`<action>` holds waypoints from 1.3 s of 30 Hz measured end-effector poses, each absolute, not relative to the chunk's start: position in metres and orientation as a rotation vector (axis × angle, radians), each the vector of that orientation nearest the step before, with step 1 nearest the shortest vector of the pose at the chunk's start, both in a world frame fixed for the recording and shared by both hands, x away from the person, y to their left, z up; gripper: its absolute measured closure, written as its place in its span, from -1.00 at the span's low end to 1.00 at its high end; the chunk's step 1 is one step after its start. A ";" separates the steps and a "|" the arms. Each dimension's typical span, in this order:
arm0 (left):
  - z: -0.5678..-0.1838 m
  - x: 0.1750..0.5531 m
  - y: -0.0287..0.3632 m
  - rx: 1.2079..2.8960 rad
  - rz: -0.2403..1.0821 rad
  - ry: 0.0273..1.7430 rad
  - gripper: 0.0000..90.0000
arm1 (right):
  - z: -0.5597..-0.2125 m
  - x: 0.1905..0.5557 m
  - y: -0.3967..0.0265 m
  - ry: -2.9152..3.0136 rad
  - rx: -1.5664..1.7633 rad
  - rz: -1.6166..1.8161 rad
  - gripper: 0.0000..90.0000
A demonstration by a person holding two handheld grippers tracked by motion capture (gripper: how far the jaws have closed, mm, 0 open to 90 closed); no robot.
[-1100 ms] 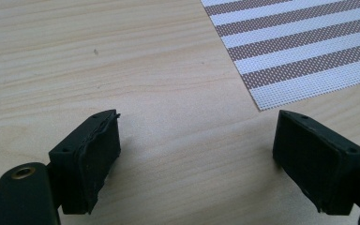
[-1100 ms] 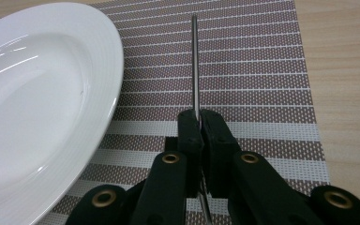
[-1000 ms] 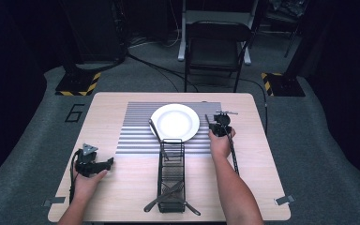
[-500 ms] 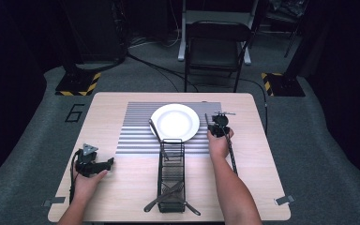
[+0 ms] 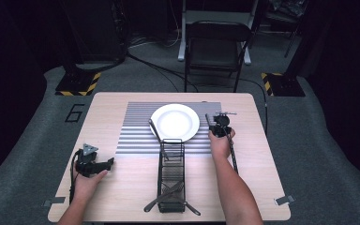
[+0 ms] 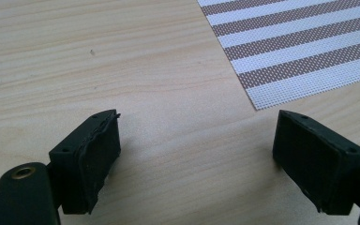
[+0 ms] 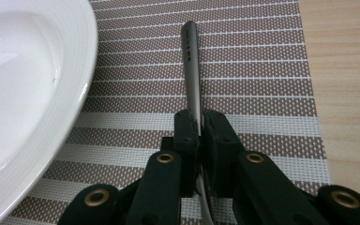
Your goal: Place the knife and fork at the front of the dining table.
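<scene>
A white plate (image 5: 175,122) sits on the striped placemat (image 5: 136,136). My right gripper (image 5: 218,123) is just right of the plate, low over the mat. In the right gripper view, the right gripper (image 7: 200,117) pinches the grey metal handle of a utensil (image 7: 191,65), which lies along the mat beside the plate (image 7: 23,93). Its jaws have just been easing open a little, with the handle still pressed between the pads. My left gripper (image 5: 110,162) rests on the bare wood at the near left. In its own view the left gripper (image 6: 197,150) is wide open with nothing in it.
A black wire cutlery rack (image 5: 171,173) lies lengthwise in the middle of the table, with utensils (image 5: 168,194) sticking out at its near end. Another utensil (image 5: 154,131) leans at the plate's left edge. A folding chair (image 5: 218,44) stands beyond the table.
</scene>
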State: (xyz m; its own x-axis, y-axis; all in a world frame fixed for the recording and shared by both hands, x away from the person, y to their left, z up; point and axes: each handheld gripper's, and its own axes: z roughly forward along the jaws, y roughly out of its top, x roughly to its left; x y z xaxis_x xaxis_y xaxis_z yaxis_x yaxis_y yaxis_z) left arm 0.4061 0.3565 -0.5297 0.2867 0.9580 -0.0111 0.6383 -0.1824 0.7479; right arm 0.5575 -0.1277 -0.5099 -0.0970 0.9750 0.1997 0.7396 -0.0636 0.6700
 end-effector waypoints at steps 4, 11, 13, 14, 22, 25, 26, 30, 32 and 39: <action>-0.530 0.406 0.356 1.908 0.628 1.428 -0.67 | -0.511 0.558 -0.130 1.875 1.852 0.944 0.85; -0.530 0.406 0.356 1.905 0.627 1.429 -0.67 | -0.510 0.557 -0.131 1.882 1.832 0.958 0.81; -0.530 0.406 0.356 1.907 0.628 1.428 -0.67 | -0.508 0.556 -0.132 1.888 1.820 0.959 0.79; -0.530 0.406 0.356 1.909 0.629 1.427 -0.67 | -0.508 0.555 -0.132 1.890 1.811 0.960 0.78; -0.530 0.406 0.356 1.908 0.629 1.427 -0.67 | -0.510 0.553 -0.129 1.925 1.792 0.901 0.87; -0.530 0.406 0.356 1.910 0.627 1.427 -0.67 | -0.510 0.554 -0.128 1.910 1.797 0.906 0.88; -0.530 0.406 0.356 1.910 0.627 1.427 -0.67 | -0.510 0.554 -0.128 1.910 1.797 0.906 0.88; -0.529 0.406 0.356 1.917 0.622 1.426 -0.67 | -0.512 0.558 -0.121 1.873 1.798 0.925 0.88; -0.529 0.406 0.356 1.916 0.621 1.425 -0.67 | -0.513 0.559 -0.120 1.869 1.800 0.933 0.88; -0.529 0.406 0.356 1.921 0.619 1.421 -0.67 | -0.508 0.564 -0.117 1.870 1.806 0.919 0.80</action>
State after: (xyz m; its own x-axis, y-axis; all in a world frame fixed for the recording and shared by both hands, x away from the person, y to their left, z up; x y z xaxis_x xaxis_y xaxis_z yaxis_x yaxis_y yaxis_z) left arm 0.4062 0.3565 -0.5292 0.2971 0.9548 -0.0110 0.6418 -0.1912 0.7426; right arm 0.5640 -0.1175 -0.5081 -0.1005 0.9809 0.1664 0.7309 -0.0406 0.6813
